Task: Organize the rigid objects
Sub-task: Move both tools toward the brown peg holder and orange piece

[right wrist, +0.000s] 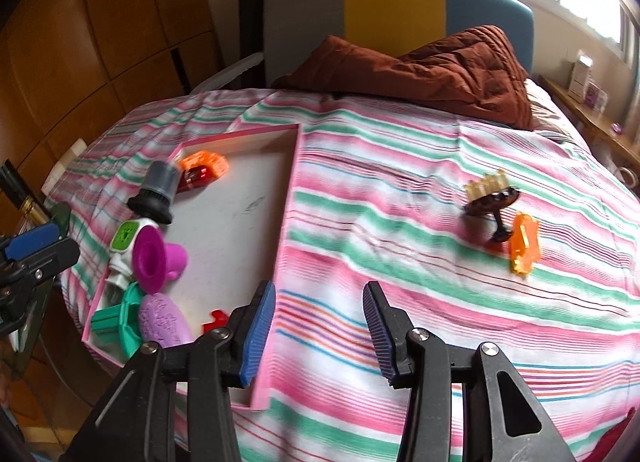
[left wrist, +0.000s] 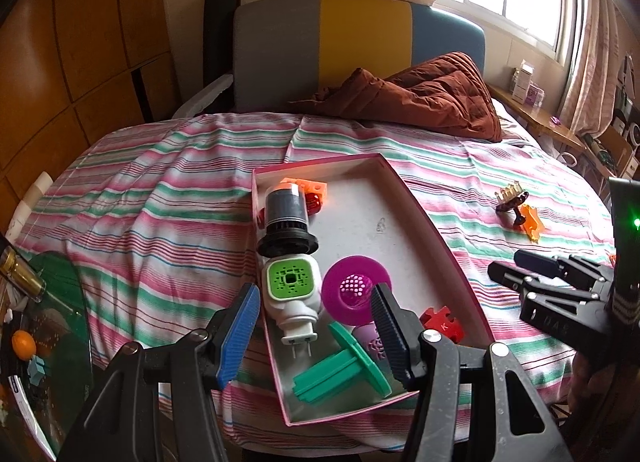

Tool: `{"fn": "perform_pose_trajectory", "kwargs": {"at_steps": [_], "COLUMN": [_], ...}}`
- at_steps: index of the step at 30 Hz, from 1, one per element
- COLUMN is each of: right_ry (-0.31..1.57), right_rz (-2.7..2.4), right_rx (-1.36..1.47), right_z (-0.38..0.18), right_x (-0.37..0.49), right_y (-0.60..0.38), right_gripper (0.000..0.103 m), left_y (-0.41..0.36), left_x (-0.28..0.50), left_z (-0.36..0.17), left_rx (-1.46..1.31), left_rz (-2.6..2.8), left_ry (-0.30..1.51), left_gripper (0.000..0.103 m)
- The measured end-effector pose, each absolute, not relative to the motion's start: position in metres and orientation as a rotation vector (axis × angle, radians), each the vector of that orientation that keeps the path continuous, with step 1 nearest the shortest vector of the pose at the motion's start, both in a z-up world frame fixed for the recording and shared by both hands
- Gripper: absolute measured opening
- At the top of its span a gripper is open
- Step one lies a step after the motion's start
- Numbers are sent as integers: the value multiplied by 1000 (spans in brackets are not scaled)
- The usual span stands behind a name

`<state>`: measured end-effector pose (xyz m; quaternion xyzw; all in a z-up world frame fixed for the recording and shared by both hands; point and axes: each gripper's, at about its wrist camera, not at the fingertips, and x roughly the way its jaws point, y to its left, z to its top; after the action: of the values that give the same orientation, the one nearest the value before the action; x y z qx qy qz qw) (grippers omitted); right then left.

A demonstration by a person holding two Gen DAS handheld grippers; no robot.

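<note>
A red puzzle piece (left wrist: 442, 324) marked "K" lies half hidden in the box (left wrist: 440, 246); left gripper (left wrist: 314, 336) and right gripper (right wrist: 320, 332) both gape empty.

- The fingers (right wrist: 260, 332) of the right gripper carry ribbed blue pads, matt and rubbery, on black plastic arms with bright metal screws
- Under and ahead of them the bed sheet (right wrist: 400, 262) is soft striped cloth, wrinkled
- Left of those fingers the tray (right wrist: 290, 189) looks like pink-edged cardboard with a dull white floor
- In the left wrist view, between the fingers, a magenta strainer (left wrist: 355, 289) and a green spool (left wrist: 344, 366) are smooth plastic with a slight gloss
- Beyond them the dark cylinder (left wrist: 286, 217) is semi-gloss plastic
- Far ahead a brown quilt (left wrist: 432, 97) is puffy stitched fabric
- Far left, the wardrobe panels (left wrist: 80, 21) are glossy wood
</note>
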<state>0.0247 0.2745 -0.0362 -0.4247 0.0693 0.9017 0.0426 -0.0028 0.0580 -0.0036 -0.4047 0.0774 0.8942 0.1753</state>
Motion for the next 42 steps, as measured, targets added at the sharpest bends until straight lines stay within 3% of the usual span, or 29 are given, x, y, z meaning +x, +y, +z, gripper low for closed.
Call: {"fn": "perform_pose_trajectory", "kwargs": {"at_steps": [26,35,42], "right_ry": [203,437,511], "right_rz": [2453,2321,2309], "right_rx": [-1151,-1104,-1118], "right_z": [-28,-43,-47], "right_x": [64,86,85], "right_y": [437,497,502], "right_gripper": [54,55,60], "left_y": [112,156,205], "left_x": [-2,-2,-4], "left_z": [1,5,-2], "left_rx": [-1113,-1093,-1094], "left_rz": [2433,2346,2270], "left_ry": [315,345,379], "left_gripper": [59,59,59]}}
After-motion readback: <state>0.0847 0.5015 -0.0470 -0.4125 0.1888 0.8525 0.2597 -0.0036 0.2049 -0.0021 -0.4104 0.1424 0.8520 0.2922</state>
